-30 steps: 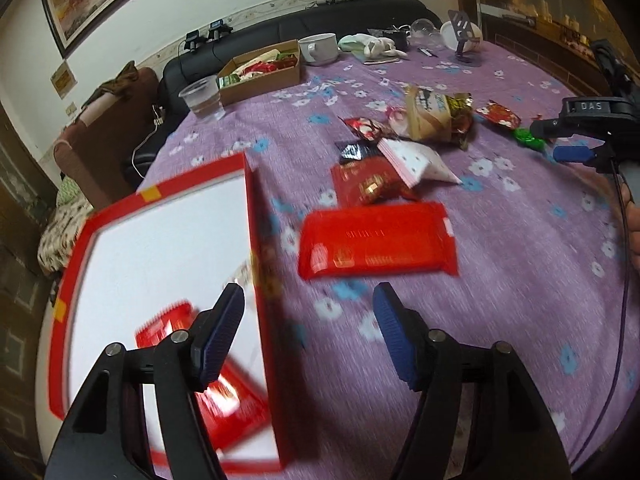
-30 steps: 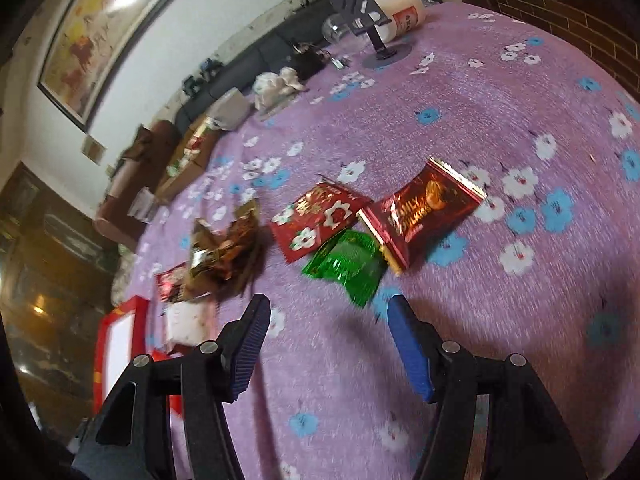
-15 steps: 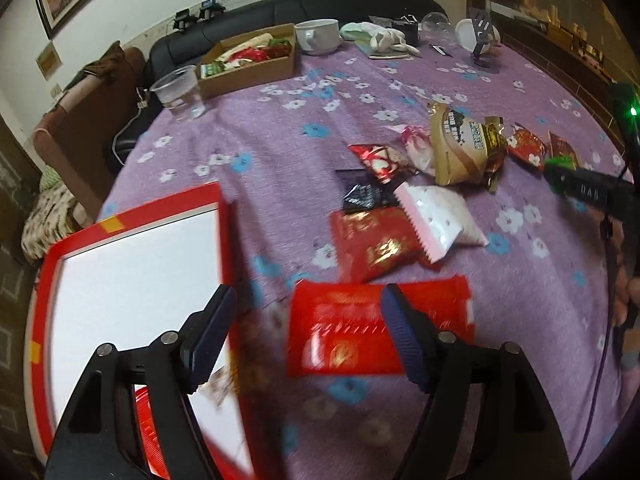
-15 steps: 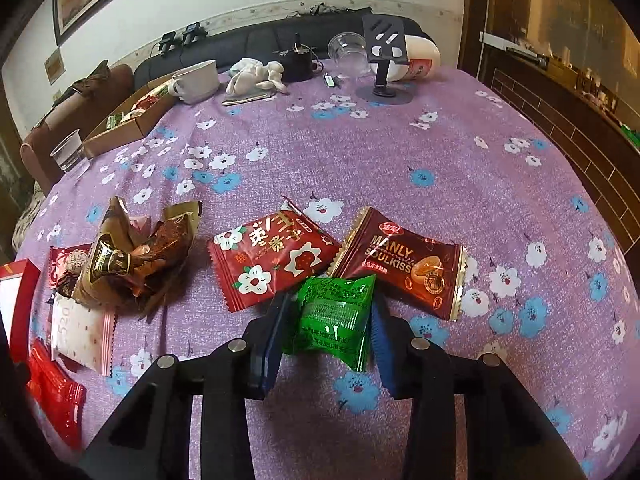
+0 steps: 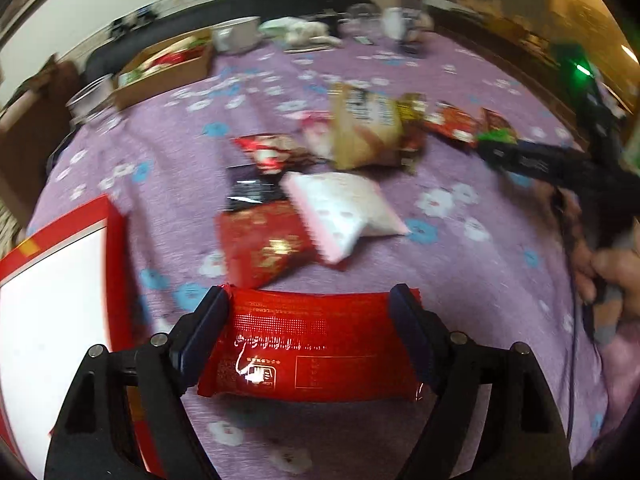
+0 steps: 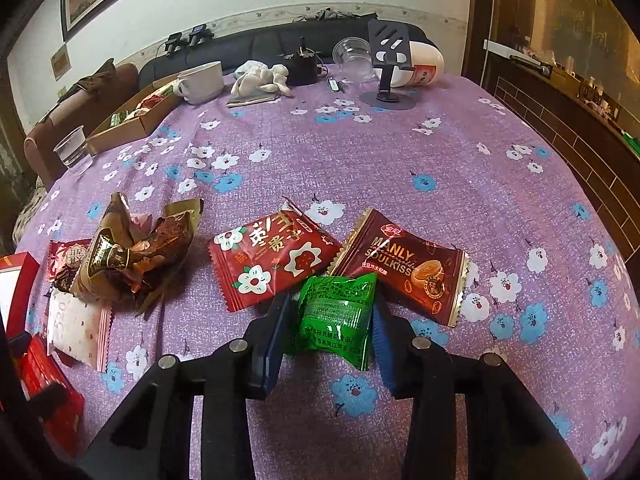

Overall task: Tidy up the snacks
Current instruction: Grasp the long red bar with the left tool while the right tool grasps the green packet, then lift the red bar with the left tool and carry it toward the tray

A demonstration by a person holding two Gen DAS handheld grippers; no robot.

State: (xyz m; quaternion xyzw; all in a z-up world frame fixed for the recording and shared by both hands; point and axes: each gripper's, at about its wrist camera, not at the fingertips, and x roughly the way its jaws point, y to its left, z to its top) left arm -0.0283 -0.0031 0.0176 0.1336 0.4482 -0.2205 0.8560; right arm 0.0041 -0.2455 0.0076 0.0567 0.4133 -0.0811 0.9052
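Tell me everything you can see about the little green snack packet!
The green snack packet is a small, shiny plastic wrapper, puffy in the middle, with crimped ends and tiny dark print on the side facing up. It lies tilted on the purple flowered tablecloth, its top corner close to the red flower packet and the dark red Manly Soulkiss packet. The right gripper has its blue pads on both sides of it, squeezing it.

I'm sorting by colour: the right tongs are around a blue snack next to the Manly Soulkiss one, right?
Not blue. In the right wrist view the right tongs are around a green snack, beside the Manly Soulkiss packet.
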